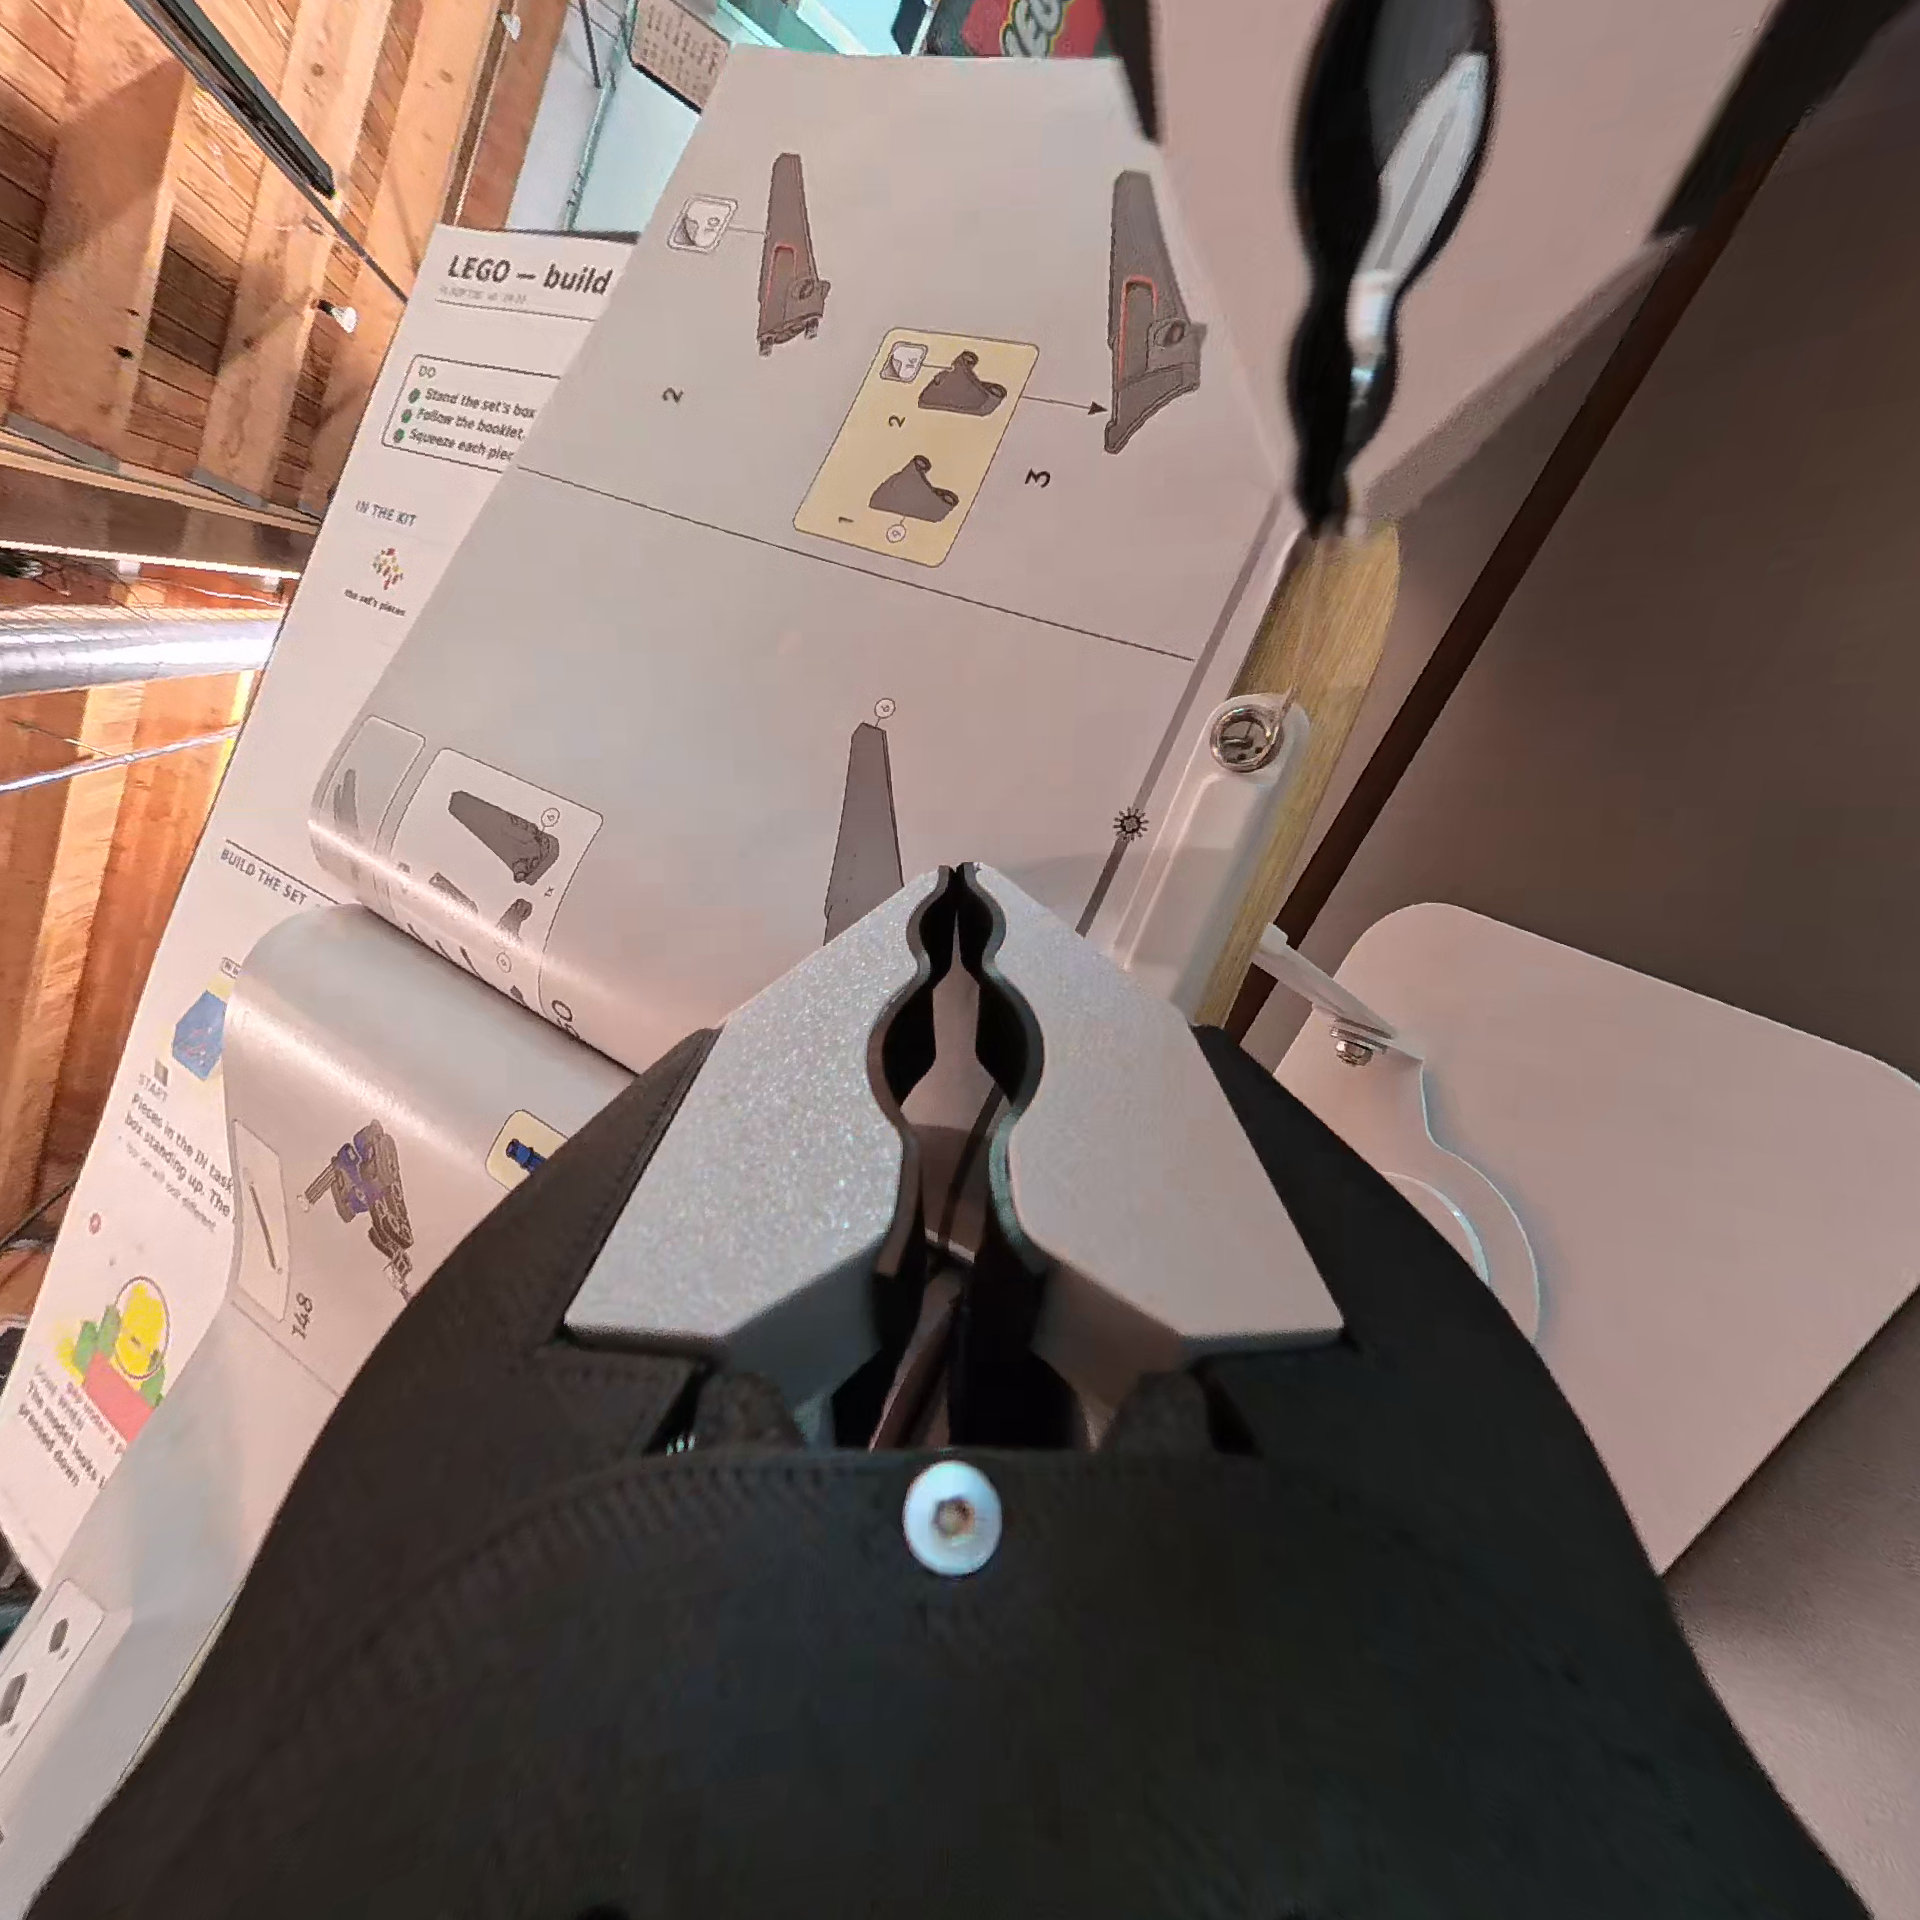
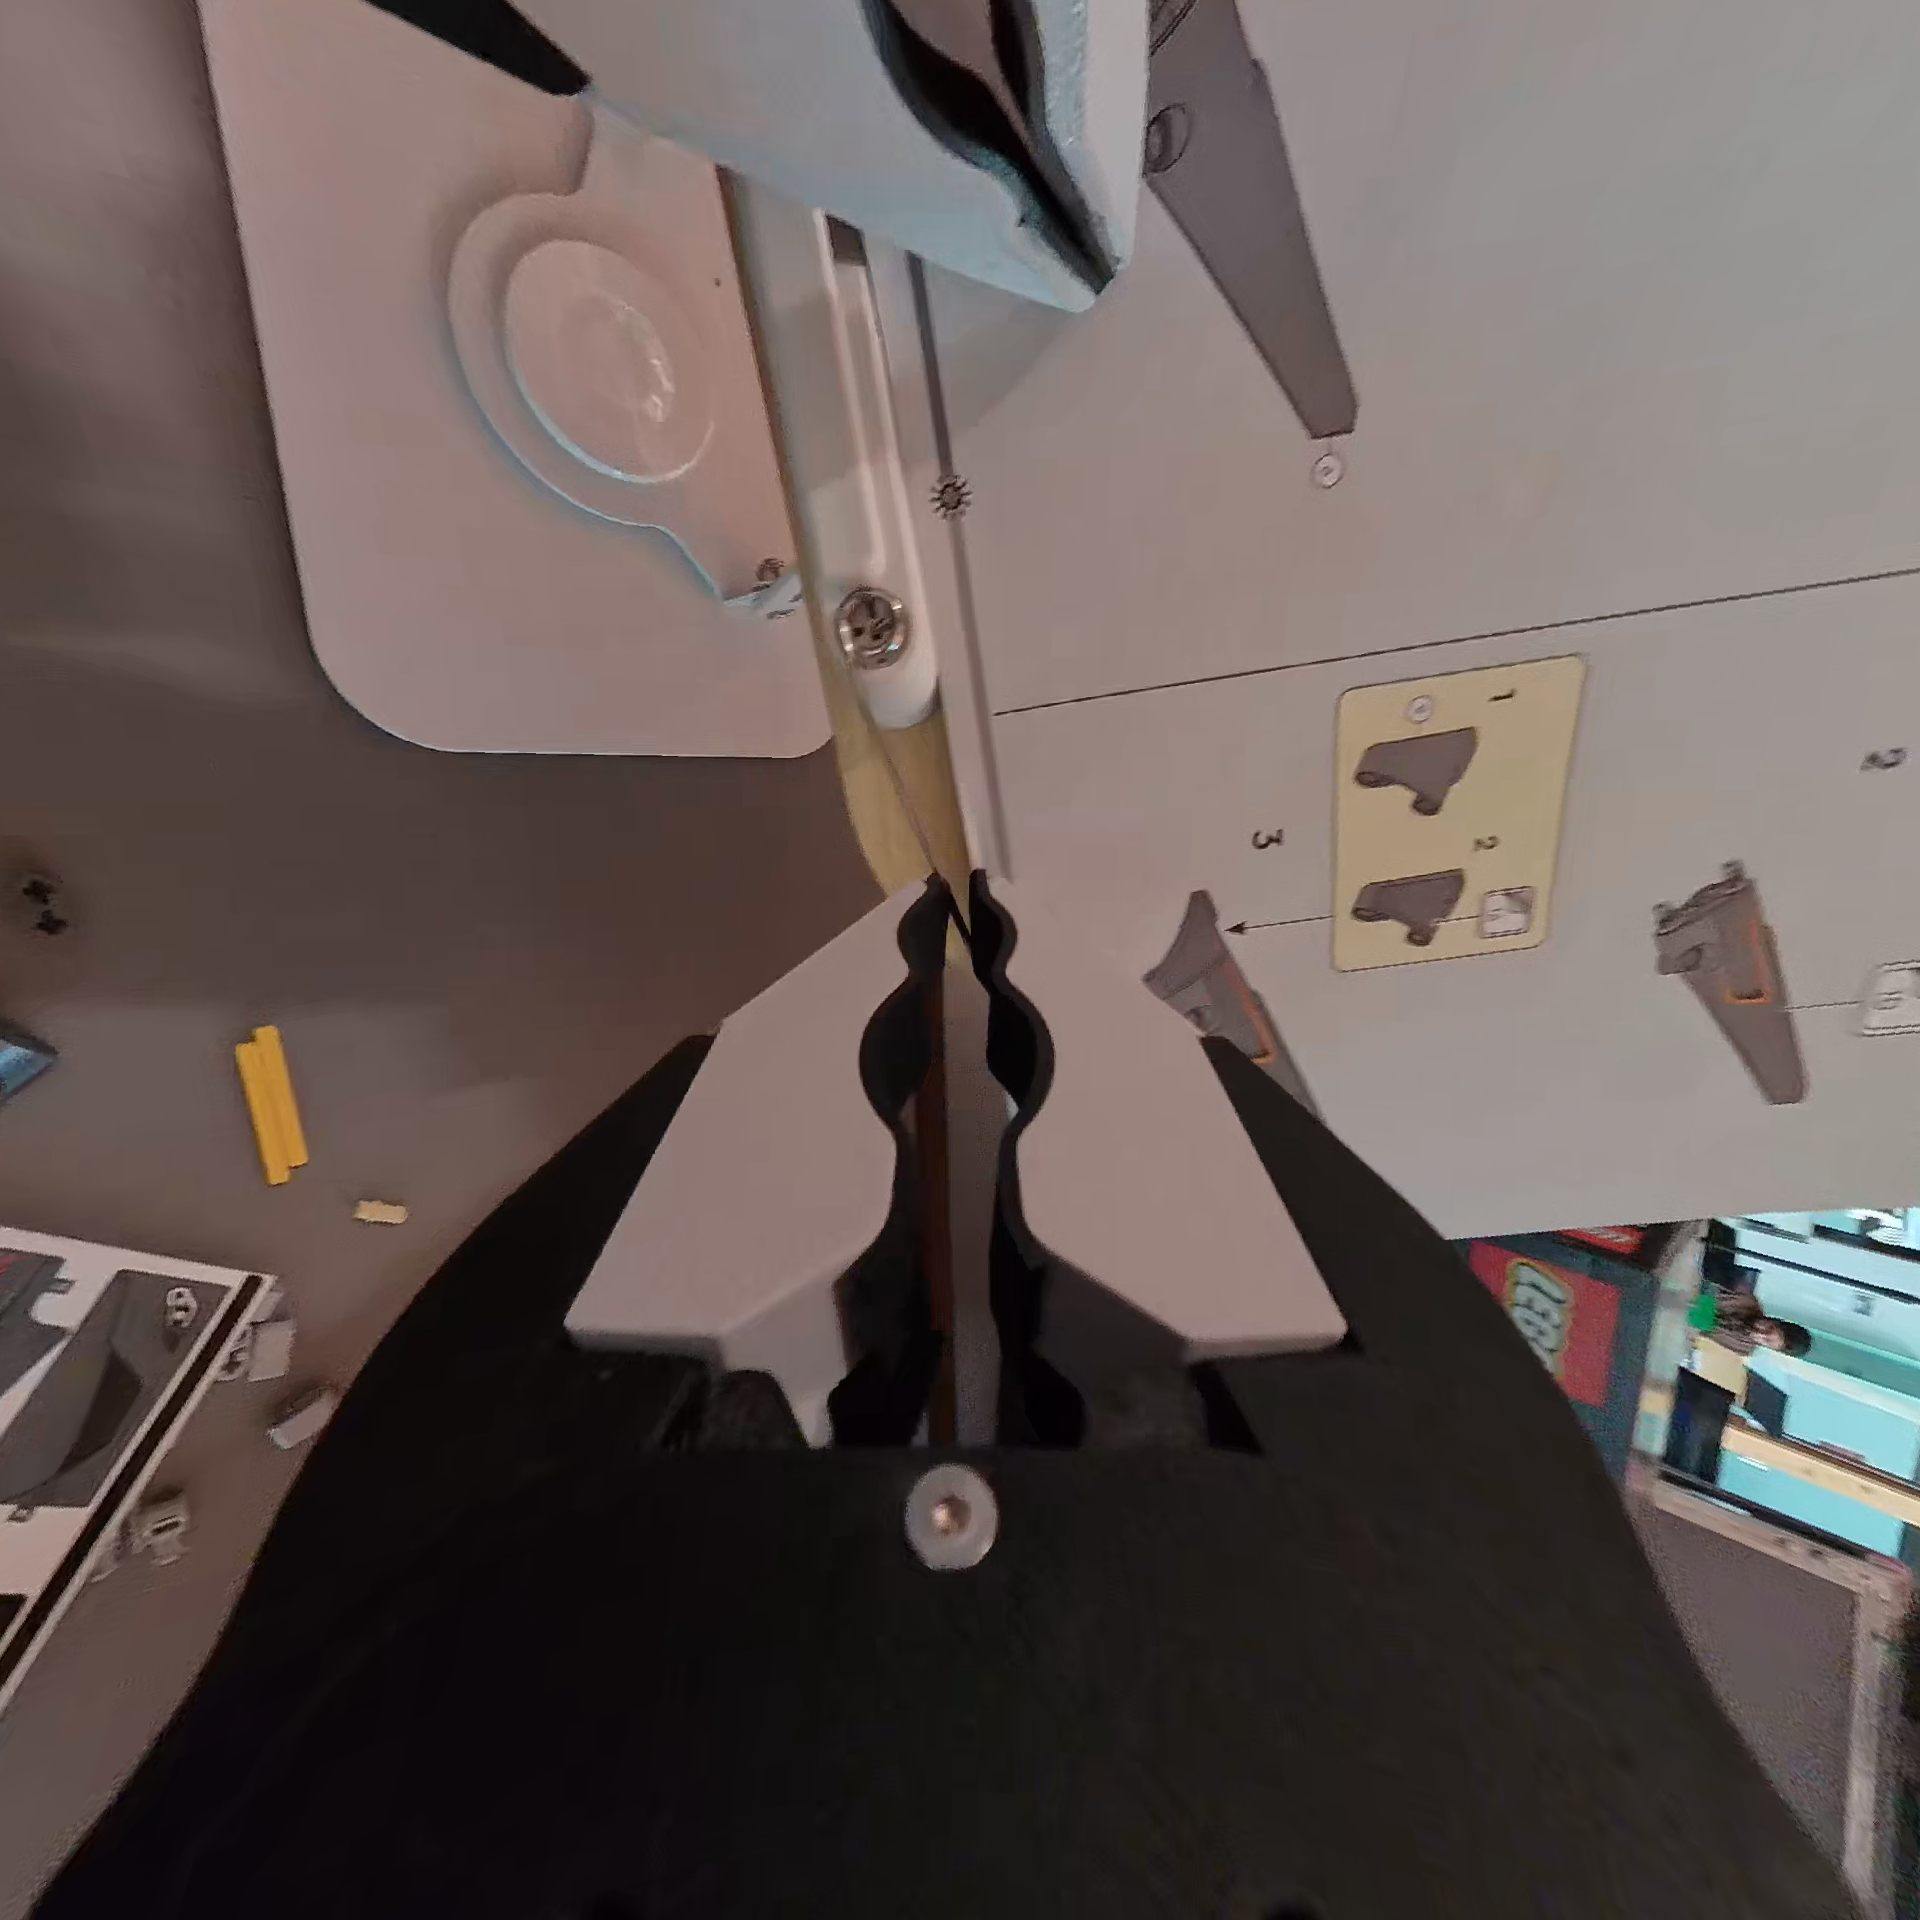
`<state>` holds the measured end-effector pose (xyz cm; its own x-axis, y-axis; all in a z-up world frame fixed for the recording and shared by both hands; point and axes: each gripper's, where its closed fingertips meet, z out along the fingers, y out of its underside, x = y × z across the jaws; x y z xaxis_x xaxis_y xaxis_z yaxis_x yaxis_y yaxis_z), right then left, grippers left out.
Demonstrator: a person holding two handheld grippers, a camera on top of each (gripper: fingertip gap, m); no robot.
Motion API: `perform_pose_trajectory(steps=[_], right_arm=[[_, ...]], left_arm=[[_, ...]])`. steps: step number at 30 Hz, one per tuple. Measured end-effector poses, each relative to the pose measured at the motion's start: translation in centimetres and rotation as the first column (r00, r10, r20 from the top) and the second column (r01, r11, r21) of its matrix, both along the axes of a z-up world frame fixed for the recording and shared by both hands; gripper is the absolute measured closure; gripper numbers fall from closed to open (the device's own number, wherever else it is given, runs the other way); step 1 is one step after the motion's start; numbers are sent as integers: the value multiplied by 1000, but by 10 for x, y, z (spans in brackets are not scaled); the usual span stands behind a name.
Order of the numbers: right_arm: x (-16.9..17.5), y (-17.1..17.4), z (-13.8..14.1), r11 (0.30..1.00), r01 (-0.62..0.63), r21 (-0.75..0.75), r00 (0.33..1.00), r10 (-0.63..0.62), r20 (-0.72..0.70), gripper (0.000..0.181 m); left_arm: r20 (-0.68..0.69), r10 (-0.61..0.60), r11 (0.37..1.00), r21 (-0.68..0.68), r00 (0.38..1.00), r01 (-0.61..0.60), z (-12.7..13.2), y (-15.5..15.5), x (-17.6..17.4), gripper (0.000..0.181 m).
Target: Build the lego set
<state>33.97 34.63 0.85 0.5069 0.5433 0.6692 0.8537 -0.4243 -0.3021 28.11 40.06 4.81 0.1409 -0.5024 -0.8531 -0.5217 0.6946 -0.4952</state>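
Note:
The open instruction booklet [image 1: 831,582] leans on a stand, its page showing grey wedge-part diagrams. My left gripper [image 1: 961,875] is shut at the page's lower right edge, and a thin sheet edge runs between its jaws. My right gripper [image 2: 951,883] is shut on the same page's edge higher up, with the sheet passing between its jaws. Each gripper shows in the other's view: the right one in the left wrist view [image 1: 1335,509], the left one in the right wrist view [image 2: 1081,275]. The booklet page also shows in the right wrist view [image 2: 1455,520].
The stand has a white base plate [image 2: 416,582] and a wooden upright [image 2: 904,790]. On the brown table lie a yellow piece [image 2: 272,1103], a small beige piece [image 2: 377,1210] and grey pieces [image 2: 301,1418] beside a printed sheet [image 2: 94,1392]. A task sheet [image 1: 457,436] stands behind the booklet. About 9 cm separates my left fingertips from my right.

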Motion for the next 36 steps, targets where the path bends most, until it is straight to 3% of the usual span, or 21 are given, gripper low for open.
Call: perform_pose_trajectory(steps=[6,8,10,15,18,28,32,36], right_arm=[[-10,-13,-16,998,35,57,996,-30,-87,181],[-9,-22,-14,997,46,58,990,-38,-136,164],[-4,-32,-2,994,71,82,979,-53,-197,149],[10,-43,38,968,123,219,954,-54,-294,143],[21,-39,57,941,167,295,934,-55,-354,126],[53,15,105,856,297,423,881,-75,-468,78],[62,43,121,843,325,430,880,-102,-464,74],[71,67,118,862,350,367,857,-137,-497,66]], left_arm=[[4,-7,1000,-4,1000,7,0,-1,0,181],[0,-7,1000,-1,1000,7,-1,-1,0,181],[-2,-8,1000,-1,1000,8,-1,-1,0,181],[-9,-23,1000,0,1000,23,-1,-2,0,181],[-22,-35,999,-1,999,35,-3,-4,-1,181],[-52,-45,998,-38,998,43,-14,-6,-1,181],[-55,-50,998,-34,997,48,-14,-7,0,181],[-44,-56,998,-40,997,54,-14,-7,0,181]])
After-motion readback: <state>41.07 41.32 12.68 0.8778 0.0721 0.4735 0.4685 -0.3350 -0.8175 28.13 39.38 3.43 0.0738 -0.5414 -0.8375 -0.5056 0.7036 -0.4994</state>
